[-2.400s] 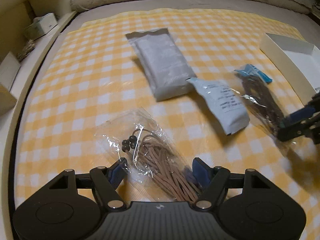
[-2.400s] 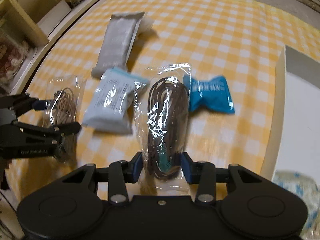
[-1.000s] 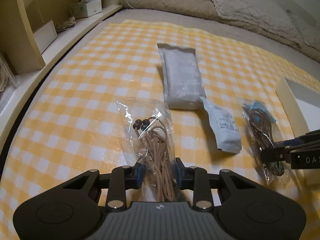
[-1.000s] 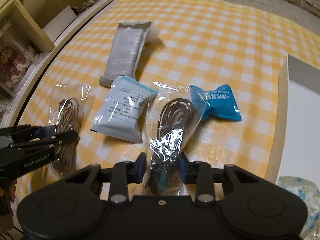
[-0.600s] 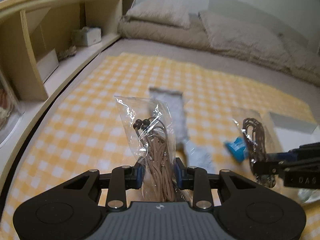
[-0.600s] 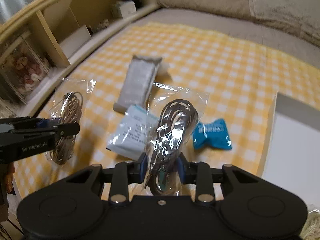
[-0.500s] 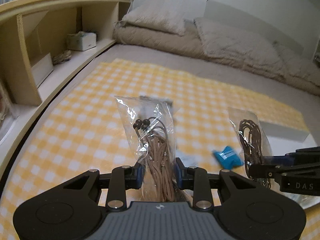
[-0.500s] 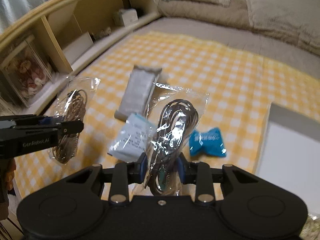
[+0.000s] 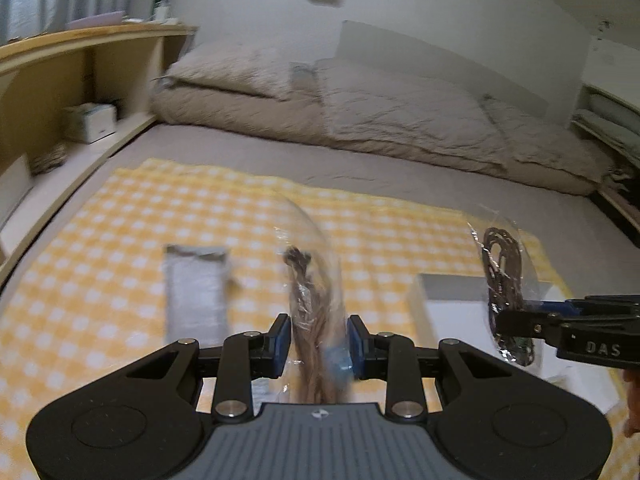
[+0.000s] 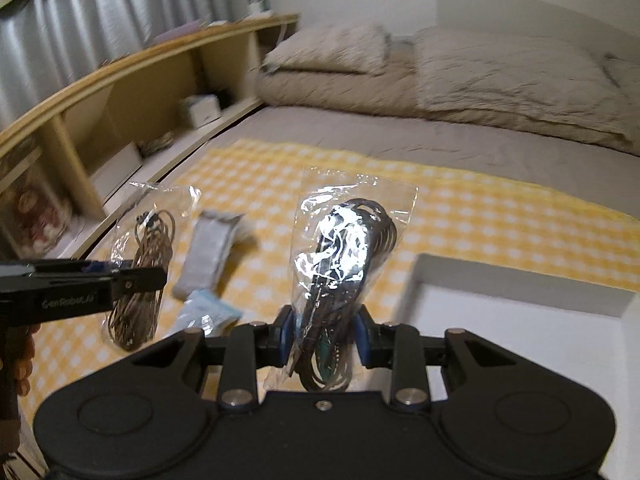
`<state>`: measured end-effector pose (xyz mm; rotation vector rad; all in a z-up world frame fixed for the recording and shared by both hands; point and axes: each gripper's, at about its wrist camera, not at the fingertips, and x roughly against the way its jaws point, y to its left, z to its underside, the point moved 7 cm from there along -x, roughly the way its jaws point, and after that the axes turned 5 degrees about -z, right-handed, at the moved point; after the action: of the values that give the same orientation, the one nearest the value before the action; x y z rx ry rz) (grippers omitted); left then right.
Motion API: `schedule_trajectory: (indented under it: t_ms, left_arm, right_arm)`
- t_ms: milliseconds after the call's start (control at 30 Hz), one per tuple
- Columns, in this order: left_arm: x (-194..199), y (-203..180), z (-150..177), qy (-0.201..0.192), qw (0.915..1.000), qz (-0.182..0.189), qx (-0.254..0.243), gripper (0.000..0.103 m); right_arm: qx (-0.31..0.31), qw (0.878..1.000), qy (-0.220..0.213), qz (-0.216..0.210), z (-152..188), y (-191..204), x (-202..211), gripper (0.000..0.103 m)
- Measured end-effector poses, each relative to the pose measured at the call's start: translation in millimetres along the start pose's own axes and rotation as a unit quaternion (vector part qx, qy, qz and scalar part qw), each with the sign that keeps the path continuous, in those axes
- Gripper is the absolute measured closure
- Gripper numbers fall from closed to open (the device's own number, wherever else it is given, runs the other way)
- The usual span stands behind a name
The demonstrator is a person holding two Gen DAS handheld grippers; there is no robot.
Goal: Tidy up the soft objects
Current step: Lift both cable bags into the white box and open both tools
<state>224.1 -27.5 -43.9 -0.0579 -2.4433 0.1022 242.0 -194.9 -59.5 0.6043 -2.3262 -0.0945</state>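
Left gripper (image 9: 316,340) jaws clenched on clear plastic bag of tan cord (image 9: 310,280), right gripper (image 10: 323,334) jaws clenched on clear bag of dark brown cord (image 10: 344,256); both bags aloft over yellow-checked cloth (image 10: 480,216), white box (image 10: 520,320) beyond right bag, grey flat pouch (image 9: 196,288) on cloth farther off

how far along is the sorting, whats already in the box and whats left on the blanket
In hand: the left gripper is shut on the tan cord bag, the right gripper on the dark cord bag, both lifted near the white box. Its visible floor is bare, so nothing looks done. Left on the checked blanket: the grey pouch and white packet.
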Motion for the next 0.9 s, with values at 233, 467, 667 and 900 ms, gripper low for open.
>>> schedule_trajectory:
  t_ms: [233, 467, 667, 900]
  left_arm:
    - [-10.3, -51.2, -10.2, -0.009, 0.9988, 0.045, -0.017, 0.072]
    - [-34.7, -73.0, 6.0, 0.027, 0.9967, 0.050, -0.059, 0.069]
    - [-71.8, -70.1, 35.3, 0.096, 0.9876, 0.039, -0.118, 0.040]
    - [-113.6, -66.3, 60.8, 0.138, 0.9699, 0.035, -0.197, 0.019]
  right_arm:
    - [-0.030, 0.999, -0.020, 0.035, -2.2, -41.4, 16.8, 0.071]
    - [-0.043, 0.997, -0.017, 0.054, 3.8, -63.8, 21.0, 0.071]
    - [-0.046, 0.997, -0.013, 0.052, 8.3, -70.8, 24.5, 0.071]
    - [-0.055, 0.997, -0.008, 0.049, 13.9, -78.4, 27.4, 0.071]
